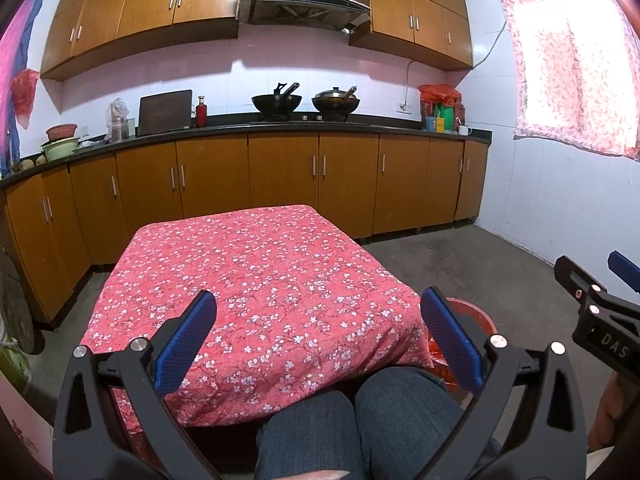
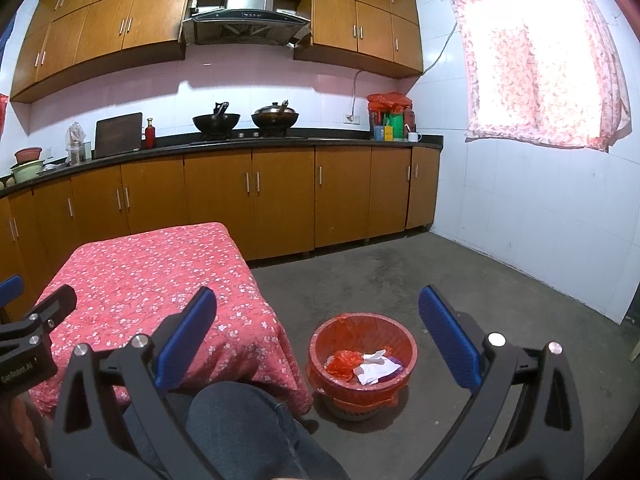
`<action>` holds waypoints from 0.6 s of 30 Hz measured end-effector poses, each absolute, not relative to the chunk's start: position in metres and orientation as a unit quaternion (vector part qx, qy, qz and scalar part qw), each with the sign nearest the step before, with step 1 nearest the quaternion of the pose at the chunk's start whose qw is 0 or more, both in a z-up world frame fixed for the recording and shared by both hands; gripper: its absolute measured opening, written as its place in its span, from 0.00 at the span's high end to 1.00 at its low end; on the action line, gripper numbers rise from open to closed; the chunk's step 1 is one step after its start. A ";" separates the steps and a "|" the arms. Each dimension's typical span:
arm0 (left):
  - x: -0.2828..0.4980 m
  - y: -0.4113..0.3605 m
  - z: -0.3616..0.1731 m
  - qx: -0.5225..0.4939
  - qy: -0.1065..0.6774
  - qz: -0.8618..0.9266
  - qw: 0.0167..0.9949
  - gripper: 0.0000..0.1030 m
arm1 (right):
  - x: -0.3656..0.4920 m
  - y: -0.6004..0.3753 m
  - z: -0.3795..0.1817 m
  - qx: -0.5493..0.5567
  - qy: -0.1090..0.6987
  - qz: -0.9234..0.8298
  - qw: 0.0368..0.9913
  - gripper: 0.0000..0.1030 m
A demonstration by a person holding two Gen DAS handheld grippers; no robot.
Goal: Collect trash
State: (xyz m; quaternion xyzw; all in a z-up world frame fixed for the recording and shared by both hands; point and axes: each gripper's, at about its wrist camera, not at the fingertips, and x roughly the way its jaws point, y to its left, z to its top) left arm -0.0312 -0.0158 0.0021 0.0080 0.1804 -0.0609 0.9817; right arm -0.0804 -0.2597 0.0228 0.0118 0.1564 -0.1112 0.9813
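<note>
A red waste basket [image 2: 404, 344] lined with a red bag stands on the floor right of the table; inside lie crumpled white paper [image 2: 376, 368] and a red plastic scrap [image 2: 340, 362]. In the left wrist view only its rim [image 1: 478, 314] shows behind the right finger. The table [image 1: 256, 280] wears a red flowered cloth with no trash on it. My left gripper [image 1: 318, 334] hovers open over the table's near edge, holding nothing. My right gripper [image 2: 318, 334] stands open above the floor between table [image 2: 160, 276] and basket, also holding nothing.
A person's knees in jeans [image 1: 360, 416] sit under the near table edge. Wooden cabinets [image 1: 280, 176] and a dark counter with two woks [image 1: 276, 102] line the back wall. A curtained window [image 2: 536, 64] is on the right. Grey concrete floor [image 2: 480, 280] spreads beyond the basket.
</note>
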 end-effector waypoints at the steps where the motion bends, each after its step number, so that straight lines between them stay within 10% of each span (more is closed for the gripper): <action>1: -0.031 -0.016 0.002 0.008 0.180 -0.061 0.982 0.02 | -0.080 -0.260 0.023 0.012 0.156 -0.111 0.981 0.04; 18: -0.032 -0.015 0.002 0.007 0.181 -0.060 0.982 0.02 | -0.080 -0.259 0.023 0.012 0.157 -0.111 0.981 0.04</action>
